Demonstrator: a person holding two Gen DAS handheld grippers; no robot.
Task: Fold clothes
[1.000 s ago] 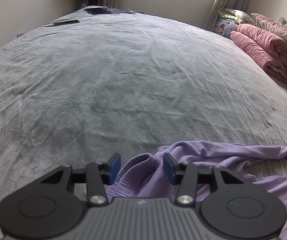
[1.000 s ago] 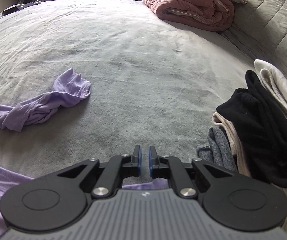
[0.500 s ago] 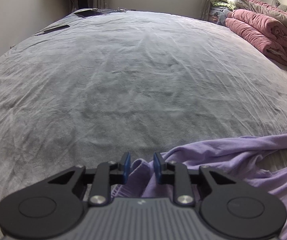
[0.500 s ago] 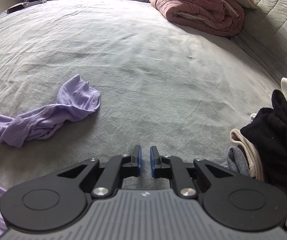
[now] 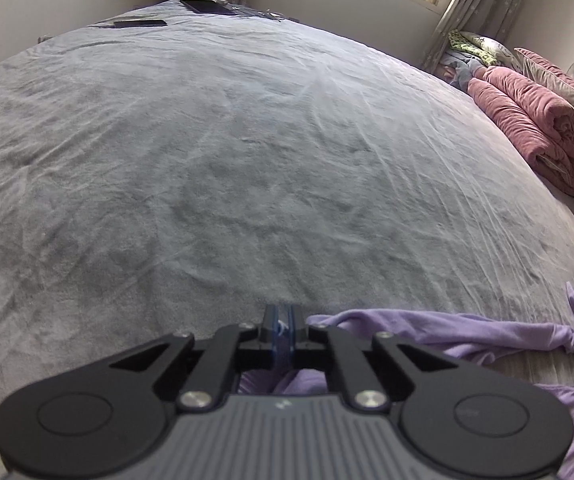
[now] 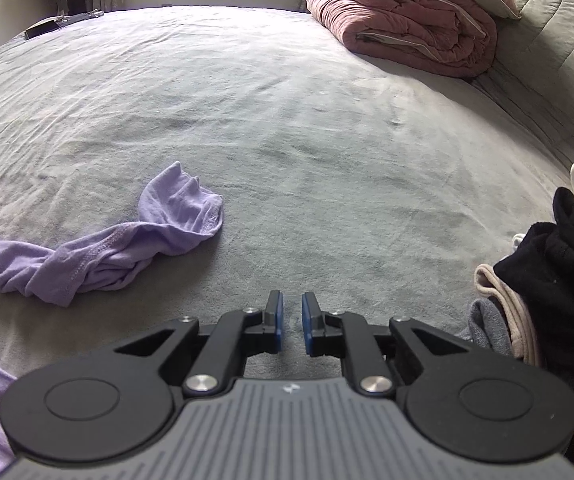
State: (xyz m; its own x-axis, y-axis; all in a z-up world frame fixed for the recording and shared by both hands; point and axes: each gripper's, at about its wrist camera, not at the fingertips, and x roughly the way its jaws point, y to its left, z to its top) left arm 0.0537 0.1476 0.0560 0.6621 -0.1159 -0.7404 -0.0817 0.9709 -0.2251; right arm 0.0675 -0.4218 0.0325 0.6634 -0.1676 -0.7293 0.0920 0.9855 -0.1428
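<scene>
A lilac garment (image 5: pixel 447 332) lies crumpled on the grey bed (image 5: pixel 247 160), stretching right from under my left gripper (image 5: pixel 282 320). The left jaws are closing, and the blue pads pinch a fold of that lilac fabric between them. In the right wrist view a twisted sleeve of the same garment (image 6: pixel 127 252) lies left of centre, and more of its cloth shows at the lower left edge. My right gripper (image 6: pixel 291 320) hovers over bare bedcover (image 6: pixel 327 160), its pads a narrow gap apart with nothing between them.
A rolled pink quilt (image 5: pixel 543 132) (image 6: pixel 407 28) lies at the far side by the padded headboard. A pile of black, beige and grey clothes (image 6: pixel 559 280) sits to the right of my right gripper. Dark flat devices (image 5: pixel 139 23) rest at the far corner.
The left jaws have closed from wide apart onto the lilac fabric. The lilac cloth under the right gripper is gone from between its arms, and its pads have parted slightly.
</scene>
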